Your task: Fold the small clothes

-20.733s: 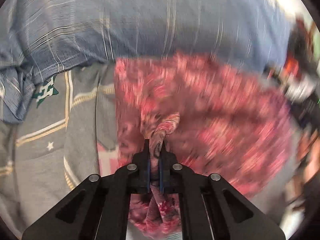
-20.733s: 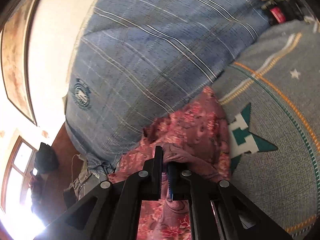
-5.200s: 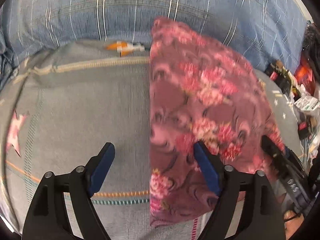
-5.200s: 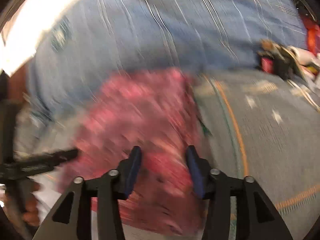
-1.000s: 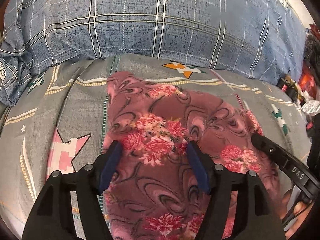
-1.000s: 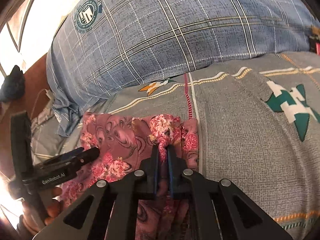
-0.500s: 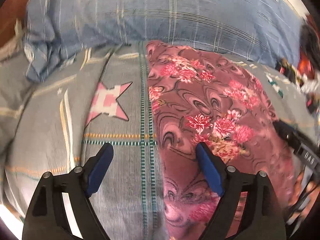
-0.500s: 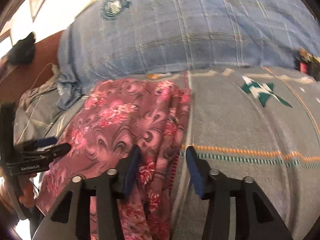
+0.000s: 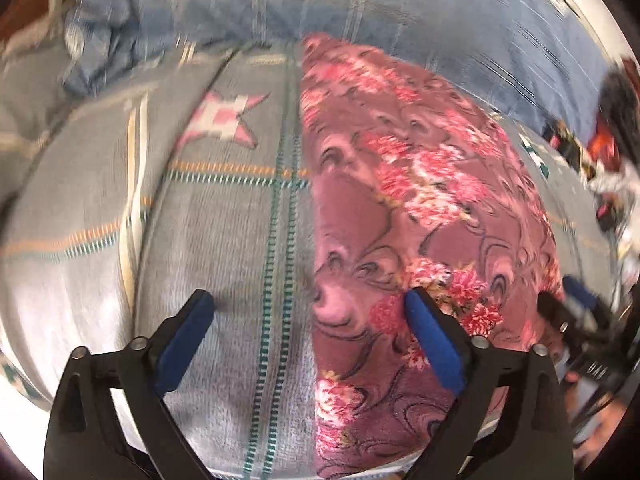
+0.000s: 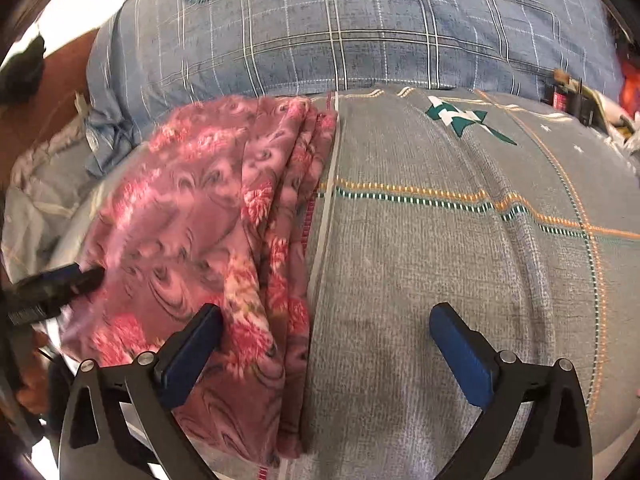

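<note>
A pink floral garment (image 9: pixel 420 200) lies folded into a long strip on the grey bedspread (image 9: pixel 224 248). My left gripper (image 9: pixel 308 312) hovers over the garment's left folded edge. Its jaws are opening wide, one finger over the bedspread and the other over the cloth, and no pad presses on anything. In the right wrist view the garment (image 10: pixel 208 220) lies at the left. My right gripper (image 10: pixel 326 320) straddles its right edge with jaws opening and nothing gripped. Each gripper shows at the other view's edge: the right gripper (image 9: pixel 568 320) and the left gripper (image 10: pixel 60 280).
A blue plaid pillow (image 10: pixel 340 28) lies across the far side of the bed. The grey bedspread (image 10: pixel 460 260) has star patterns and stitched stripes. Small clutter (image 10: pixel 568 96) sits at the far right. The bed's near edge runs just below the grippers.
My right gripper has let go of the garment's pinched fold and spread wide. My left gripper has widened too. Both have drawn back toward the garment's near end.
</note>
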The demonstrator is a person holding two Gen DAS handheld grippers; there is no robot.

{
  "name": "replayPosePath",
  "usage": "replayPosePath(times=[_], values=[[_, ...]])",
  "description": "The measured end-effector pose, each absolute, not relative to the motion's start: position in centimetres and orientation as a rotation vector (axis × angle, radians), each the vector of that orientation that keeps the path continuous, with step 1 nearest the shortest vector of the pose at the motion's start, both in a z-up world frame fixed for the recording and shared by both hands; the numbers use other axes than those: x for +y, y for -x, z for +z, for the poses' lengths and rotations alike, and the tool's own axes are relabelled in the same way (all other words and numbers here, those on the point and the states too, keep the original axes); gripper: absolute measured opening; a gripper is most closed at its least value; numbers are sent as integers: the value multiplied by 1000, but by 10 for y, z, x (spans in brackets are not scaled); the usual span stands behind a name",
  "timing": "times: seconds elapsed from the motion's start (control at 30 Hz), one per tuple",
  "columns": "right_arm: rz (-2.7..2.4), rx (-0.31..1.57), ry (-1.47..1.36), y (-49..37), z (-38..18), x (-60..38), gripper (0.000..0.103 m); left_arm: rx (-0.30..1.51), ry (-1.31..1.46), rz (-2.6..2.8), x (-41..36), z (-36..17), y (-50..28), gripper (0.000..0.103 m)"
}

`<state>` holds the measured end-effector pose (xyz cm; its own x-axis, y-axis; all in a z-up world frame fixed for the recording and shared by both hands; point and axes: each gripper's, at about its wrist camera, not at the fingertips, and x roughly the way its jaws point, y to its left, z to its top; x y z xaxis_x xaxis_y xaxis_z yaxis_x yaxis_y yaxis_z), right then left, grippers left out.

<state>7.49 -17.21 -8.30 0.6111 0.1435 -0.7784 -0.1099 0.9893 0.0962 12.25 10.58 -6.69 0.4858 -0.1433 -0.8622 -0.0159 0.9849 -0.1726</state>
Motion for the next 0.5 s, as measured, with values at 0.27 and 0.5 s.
replayPosePath(times=[0.27,0.5], values=[[51,894,-127,-68,-83,-173,103,1048,176,-78,107,-69,-122,103],[43,860,-102,-57,-85,-171,103,1049,182,-86,108,-69,-120,103]])
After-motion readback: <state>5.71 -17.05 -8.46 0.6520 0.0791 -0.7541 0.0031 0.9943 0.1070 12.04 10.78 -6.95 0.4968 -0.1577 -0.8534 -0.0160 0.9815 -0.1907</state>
